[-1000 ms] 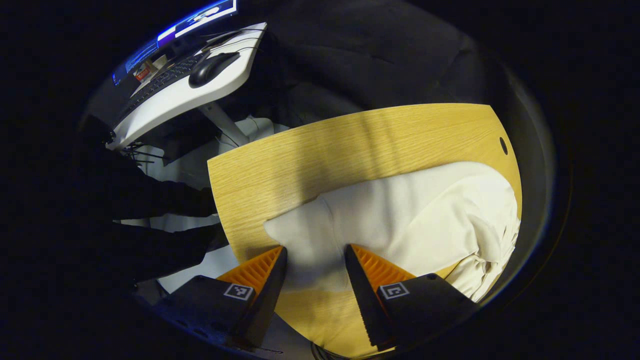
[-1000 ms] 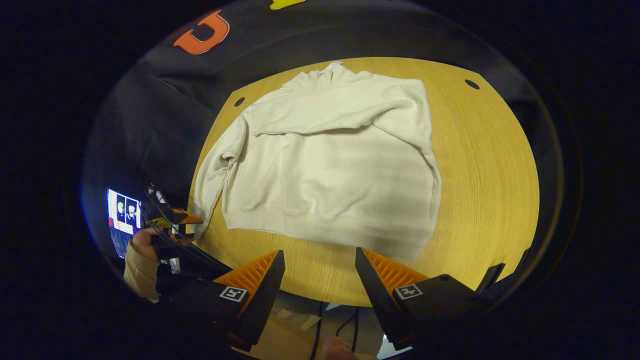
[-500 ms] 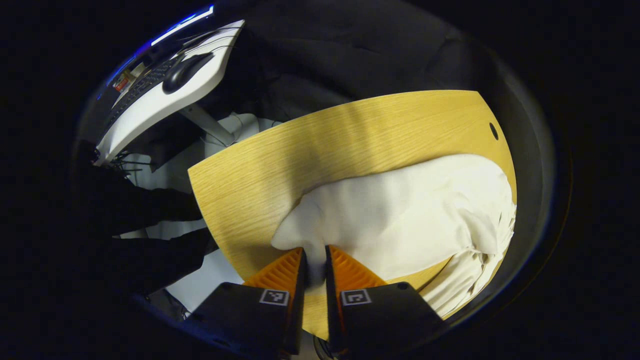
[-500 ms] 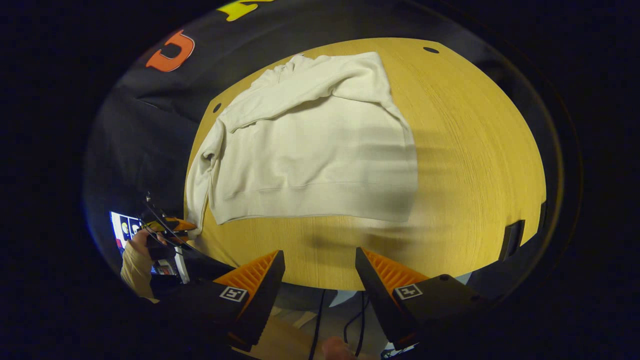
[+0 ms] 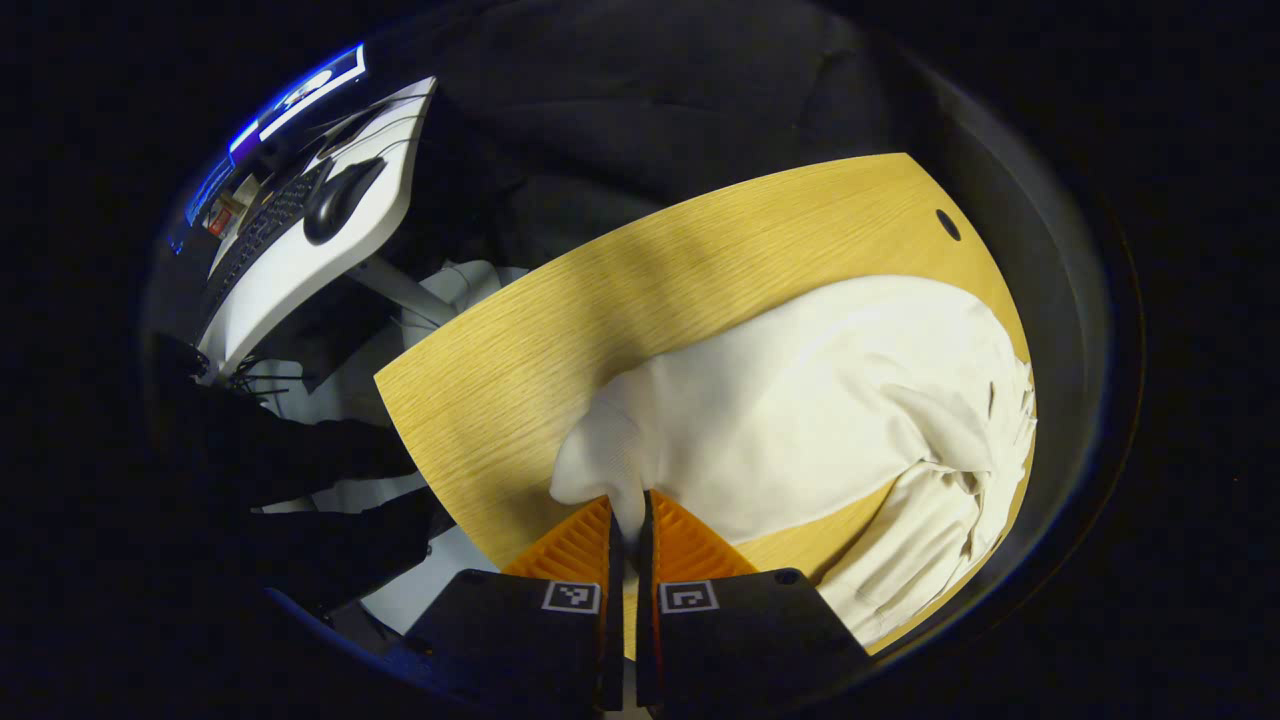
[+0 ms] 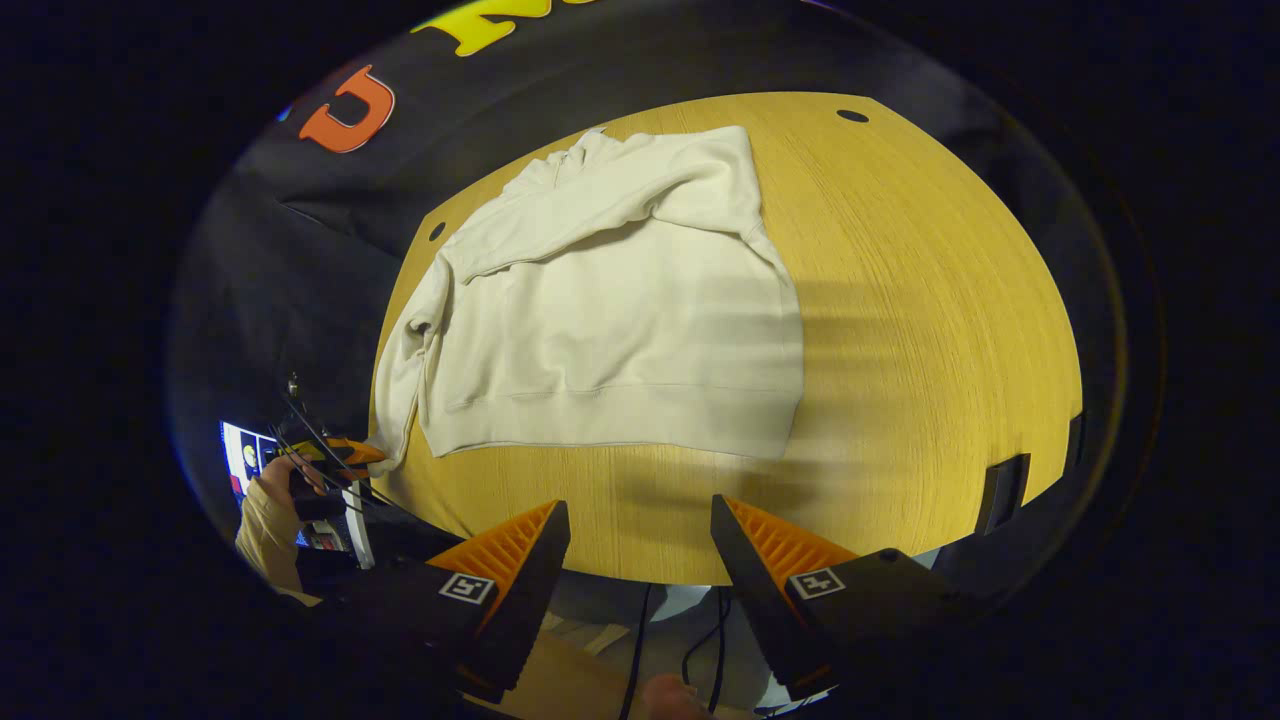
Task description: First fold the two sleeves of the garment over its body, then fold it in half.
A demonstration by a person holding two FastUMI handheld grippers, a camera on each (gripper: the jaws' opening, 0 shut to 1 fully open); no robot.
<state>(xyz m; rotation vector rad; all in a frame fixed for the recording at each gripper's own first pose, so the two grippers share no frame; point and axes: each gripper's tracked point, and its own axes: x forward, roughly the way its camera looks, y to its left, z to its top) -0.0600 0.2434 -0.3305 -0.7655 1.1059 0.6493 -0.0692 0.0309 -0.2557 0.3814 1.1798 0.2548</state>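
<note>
One sleeve already lies across the cream garment on the table, the left gripper pinches the other sleeve cuff at seven o'clock, and the right gripper waits apart.

Bare table lies open to the right of the sweatshirt and in a strip between its hem and the near edge, ahead of the open right gripper. In the left gripper view, bare wood stretches beyond the sweatshirt to the far edge; a white side desk with a mouse stands off the table's corner
</note>
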